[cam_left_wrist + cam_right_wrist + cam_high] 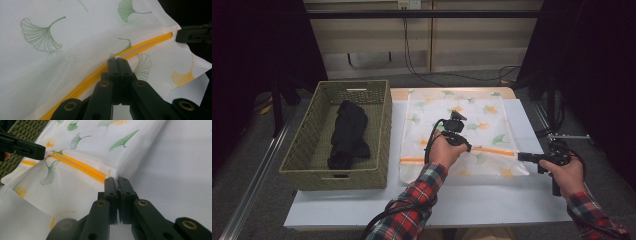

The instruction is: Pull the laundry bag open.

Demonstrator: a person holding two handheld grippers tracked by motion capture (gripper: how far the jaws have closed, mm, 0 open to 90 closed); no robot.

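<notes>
A white mesh laundry bag [462,110] printed with green and orange ginkgo leaves lies flat on the table. A yellow zipper [494,151] runs across its near part. My left gripper [468,146] is over the middle of the bag, its jaws shut on the zipper [87,78]; what exactly they pinch is hidden. At the bag's right edge, my right gripper [521,156] is shut on the fabric [75,187] at the zipper's end [100,175]. The left gripper view shows the right gripper [192,35], and the right gripper view shows the left gripper [23,148].
A green woven basket [302,135] stands at the table's left with a black garment [347,135] inside. The white table [492,200] has bare room in front of the bag. Dark stands and cables flank the table.
</notes>
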